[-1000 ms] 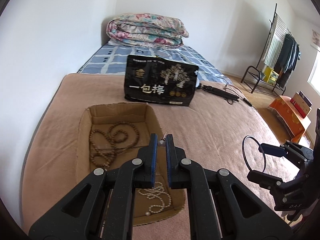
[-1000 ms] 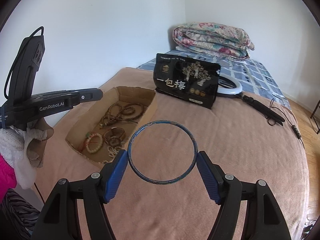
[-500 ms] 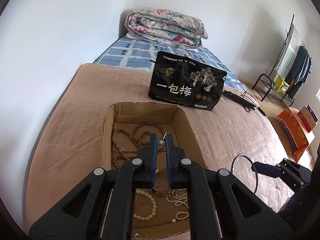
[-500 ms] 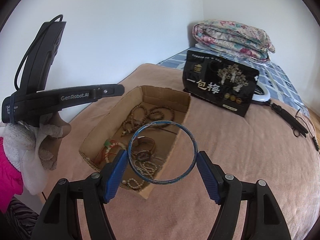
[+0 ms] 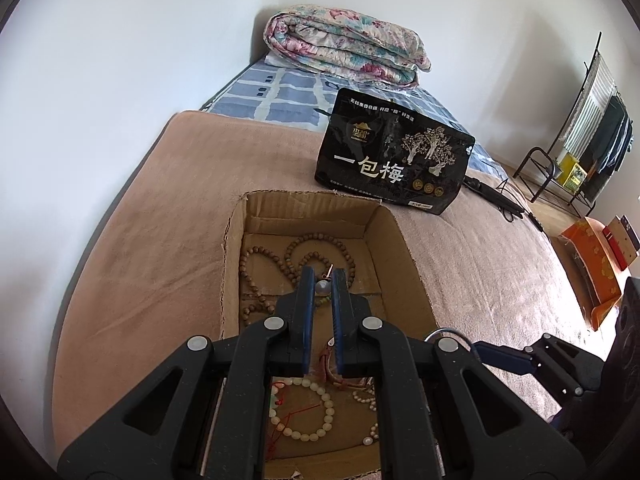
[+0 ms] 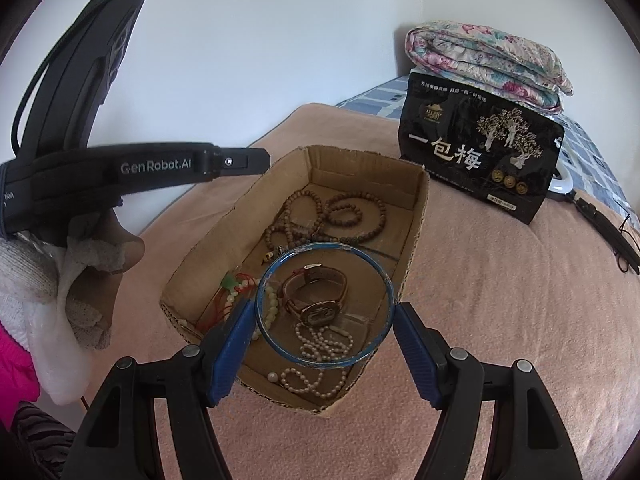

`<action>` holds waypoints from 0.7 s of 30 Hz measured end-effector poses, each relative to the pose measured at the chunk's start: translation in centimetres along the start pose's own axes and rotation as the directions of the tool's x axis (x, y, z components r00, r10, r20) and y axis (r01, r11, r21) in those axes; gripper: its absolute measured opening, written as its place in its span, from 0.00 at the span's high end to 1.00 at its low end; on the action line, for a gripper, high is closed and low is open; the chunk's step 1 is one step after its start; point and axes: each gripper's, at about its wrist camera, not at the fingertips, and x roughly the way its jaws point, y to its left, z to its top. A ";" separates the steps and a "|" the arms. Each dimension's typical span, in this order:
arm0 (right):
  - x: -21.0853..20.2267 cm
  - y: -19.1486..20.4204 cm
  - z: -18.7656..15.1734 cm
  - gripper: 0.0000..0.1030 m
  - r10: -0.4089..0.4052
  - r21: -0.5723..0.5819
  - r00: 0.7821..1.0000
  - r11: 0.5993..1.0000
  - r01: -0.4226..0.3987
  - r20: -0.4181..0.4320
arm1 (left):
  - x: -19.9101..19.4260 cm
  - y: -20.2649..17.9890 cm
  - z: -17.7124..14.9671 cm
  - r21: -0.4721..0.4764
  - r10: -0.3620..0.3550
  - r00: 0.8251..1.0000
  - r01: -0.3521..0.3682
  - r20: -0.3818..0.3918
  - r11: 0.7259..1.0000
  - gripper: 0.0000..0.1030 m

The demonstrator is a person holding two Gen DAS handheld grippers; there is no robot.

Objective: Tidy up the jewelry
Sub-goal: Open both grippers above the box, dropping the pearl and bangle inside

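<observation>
Right wrist view: my right gripper clamps the blue bangle above the cardboard box; my left gripper pinches a pearl earring; beads and watch already inside; both pieces still undropped.

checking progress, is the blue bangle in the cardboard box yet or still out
Out. The blue bangle is held across its width by the right gripper, above the cardboard box, not lying with the jewelry inside.
</observation>
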 end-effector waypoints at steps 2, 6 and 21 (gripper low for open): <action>0.3 0.1 0.0 0.29 0.001 -0.003 1.000 1.000 -0.001 -0.003 | 0.0 -0.1 0.0 0.003 -0.006 1.000 0.006 0.000 1.000 0.94; 0.3 0.3 0.0 0.29 0.008 -0.004 1.000 1.000 -0.008 0.001 | 0.1 -0.7 0.1 0.015 -0.010 1.000 0.010 -0.005 1.000 0.94; -0.7 -0.9 -0.1 0.18 0.008 0.023 1.000 1.000 -0.008 0.023 | 0.2 -0.8 -0.1 -0.013 0.009 1.000 -0.009 -0.015 1.000 0.62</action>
